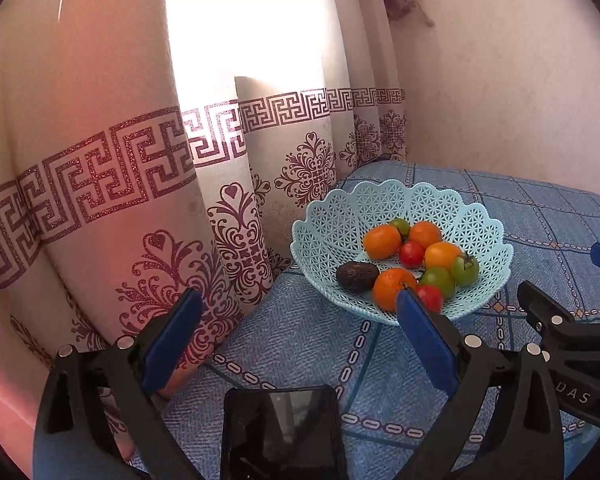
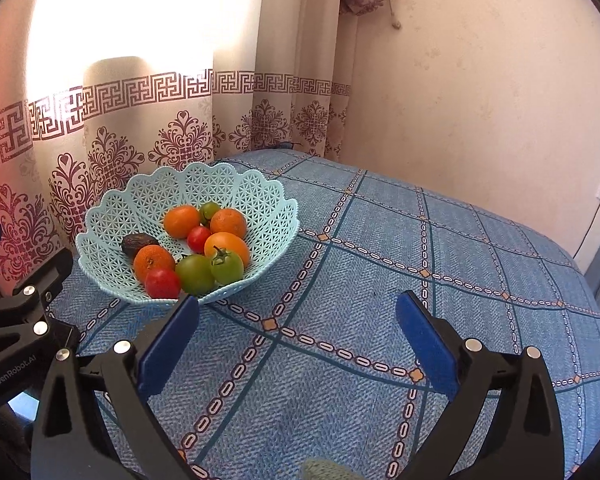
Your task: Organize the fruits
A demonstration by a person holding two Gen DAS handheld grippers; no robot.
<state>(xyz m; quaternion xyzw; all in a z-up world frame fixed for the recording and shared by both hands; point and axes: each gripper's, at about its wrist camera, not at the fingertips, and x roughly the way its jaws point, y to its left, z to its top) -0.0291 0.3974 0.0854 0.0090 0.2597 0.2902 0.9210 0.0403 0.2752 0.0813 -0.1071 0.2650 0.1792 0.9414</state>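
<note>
Both grippers stand wide open and hold nothing. The left gripper (image 1: 300, 320) hangs short of the basket (image 1: 340, 216), which lies ahead and to its right; its right finger overlaps the near rim in that view, contact not confirmed. The right gripper (image 2: 297, 320) has the basket (image 2: 111, 220) ahead and to its left, its left fingertip just beside the near rim. Neither is clearly nearer; the left appears slightly better lined up.

All fruit sits inside the basket: oranges (image 2: 153, 262), red tomatoes (image 2: 163, 283), green tomatoes (image 2: 195, 274) and one dark fruit (image 2: 137, 243), likely an avocado, at the left side. Its long axis runs roughly across the left gripper's line of reach. None lies on the cloth.

Surface: a blue checked cloth (image 2: 380, 280) over what appears to be a table, soft and slightly rumpled. A patterned curtain (image 1: 139, 160) hangs just behind the basket, backlit. A plain wall (image 2: 480, 80) closes the right side.
</note>
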